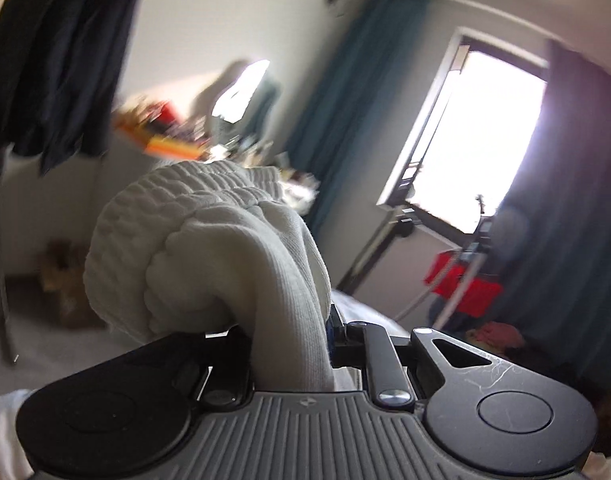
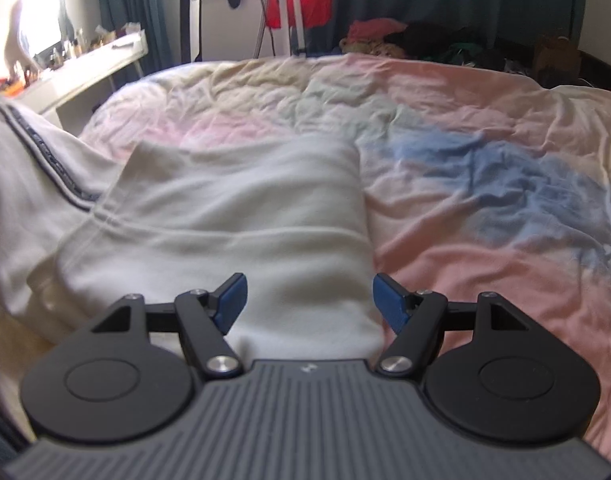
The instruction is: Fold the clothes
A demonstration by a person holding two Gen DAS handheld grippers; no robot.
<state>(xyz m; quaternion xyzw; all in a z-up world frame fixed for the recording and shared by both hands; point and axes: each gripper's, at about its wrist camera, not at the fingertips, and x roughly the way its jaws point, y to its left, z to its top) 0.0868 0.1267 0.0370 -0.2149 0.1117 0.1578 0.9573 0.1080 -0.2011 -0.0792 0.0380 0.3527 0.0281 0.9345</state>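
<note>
In the left wrist view my left gripper (image 1: 289, 344) is shut on a bunched, ribbed elastic part of a white garment (image 1: 209, 248) and holds it up in the air; the cloth hides the fingertips. In the right wrist view my right gripper (image 2: 309, 300) is open and empty, its blue pads (image 2: 231, 298) spread just above the near edge of a flat white garment (image 2: 241, 216) lying on the bed. A part of white cloth with a dark stripe (image 2: 45, 148) rises at the left.
The bed has a crumpled pink, blue and cream cover (image 2: 485, 184). A white desk (image 2: 93, 68) with clutter stands at the far left. A tripod (image 2: 281, 8), a red cloth (image 2: 301, 4) and a clothes pile (image 2: 405, 36) sit beyond the bed. Dark clothes (image 1: 57, 52) hang at the upper left.
</note>
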